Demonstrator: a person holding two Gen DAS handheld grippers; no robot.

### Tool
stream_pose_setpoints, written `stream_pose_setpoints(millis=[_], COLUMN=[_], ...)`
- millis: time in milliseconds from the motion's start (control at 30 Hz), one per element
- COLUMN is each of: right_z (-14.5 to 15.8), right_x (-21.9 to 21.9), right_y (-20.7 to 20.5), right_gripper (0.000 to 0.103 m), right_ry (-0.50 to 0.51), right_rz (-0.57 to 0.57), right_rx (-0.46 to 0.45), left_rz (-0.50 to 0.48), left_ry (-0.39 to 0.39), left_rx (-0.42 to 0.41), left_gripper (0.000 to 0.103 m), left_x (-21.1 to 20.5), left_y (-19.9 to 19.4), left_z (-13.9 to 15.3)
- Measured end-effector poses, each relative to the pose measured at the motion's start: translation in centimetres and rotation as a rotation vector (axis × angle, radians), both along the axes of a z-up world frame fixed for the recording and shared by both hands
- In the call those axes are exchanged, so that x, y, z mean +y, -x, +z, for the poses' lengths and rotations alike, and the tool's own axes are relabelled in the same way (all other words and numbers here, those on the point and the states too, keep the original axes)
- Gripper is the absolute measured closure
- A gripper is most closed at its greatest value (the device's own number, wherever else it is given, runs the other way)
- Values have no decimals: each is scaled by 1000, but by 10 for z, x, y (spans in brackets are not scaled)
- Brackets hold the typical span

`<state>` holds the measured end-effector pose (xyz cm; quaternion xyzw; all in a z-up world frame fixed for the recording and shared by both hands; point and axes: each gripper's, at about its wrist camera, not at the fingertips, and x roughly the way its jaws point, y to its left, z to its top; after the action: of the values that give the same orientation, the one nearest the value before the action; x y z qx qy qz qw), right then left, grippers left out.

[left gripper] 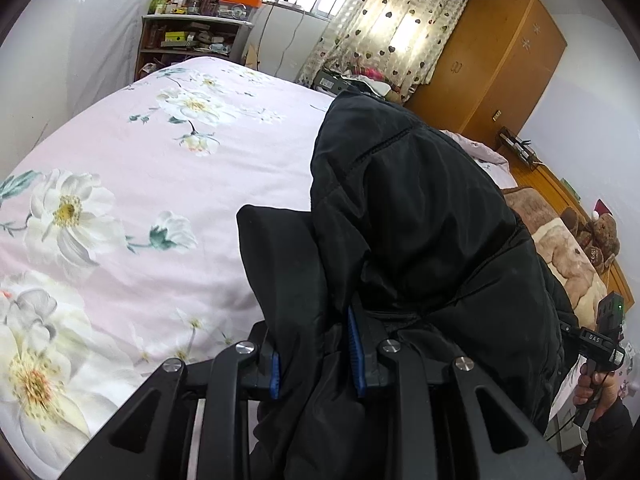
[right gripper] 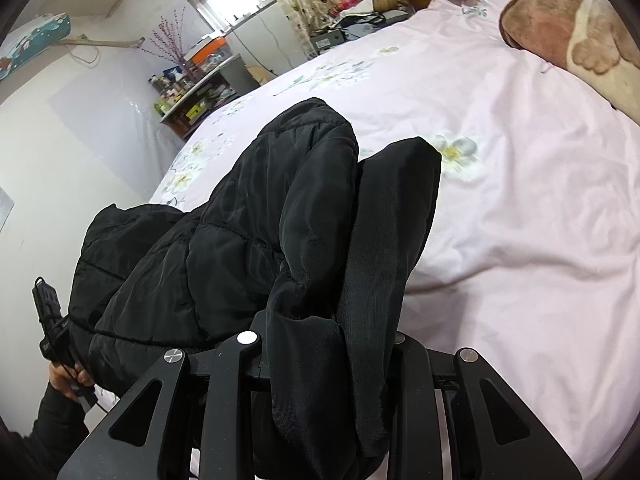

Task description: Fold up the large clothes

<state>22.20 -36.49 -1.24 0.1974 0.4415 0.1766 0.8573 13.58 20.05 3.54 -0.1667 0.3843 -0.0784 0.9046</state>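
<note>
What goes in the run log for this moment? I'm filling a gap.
left tool: shut on black puffer jacket | right tool: shut on jacket | jacket: held above floral bedspread

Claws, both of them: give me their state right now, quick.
Left claw: closed on the black puffer jacket.
Right claw: closed on the same jacket; its pads are hidden by fabric.

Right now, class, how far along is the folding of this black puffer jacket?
Done: both grippers have gripped the black puffer jacket. In hand: left gripper and right gripper hold it bunched over the floral duvet. Left: spreading it flat and every fold; none shows yet.
</note>
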Motion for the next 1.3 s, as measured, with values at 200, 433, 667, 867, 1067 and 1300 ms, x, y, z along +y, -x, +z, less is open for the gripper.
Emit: stream_pose_setpoints(millis=[200, 433, 667, 867, 1067, 1300], right_z=[3, 5, 1, -23, -77, -84], right_x=[18, 42, 65, 75, 79, 72], right_y=[-30, -89, -150, -189, -213, -205], right_gripper=[76, 76, 76, 75, 67, 47], right_ry=[-4, -9, 4, -1, 34, 59], right_rz=[12, 17, 17, 16, -25, -60], right_rx=[-20, -44, -58, -44, 75, 133], left_rz=[19, 31, 38, 44, 123, 159], left_ry=[-8, -36, -51, -72, -87, -66], left_rx=[-26, -55, -55, -38, 107, 122], left_gripper=[76, 76, 76, 75, 68, 55], left_x=[15, 31, 42, 44, 54, 63], left_y=[-31, -90, -150, -193, -211, -191], left_z=[6, 14, 8, -19, -89, -86])
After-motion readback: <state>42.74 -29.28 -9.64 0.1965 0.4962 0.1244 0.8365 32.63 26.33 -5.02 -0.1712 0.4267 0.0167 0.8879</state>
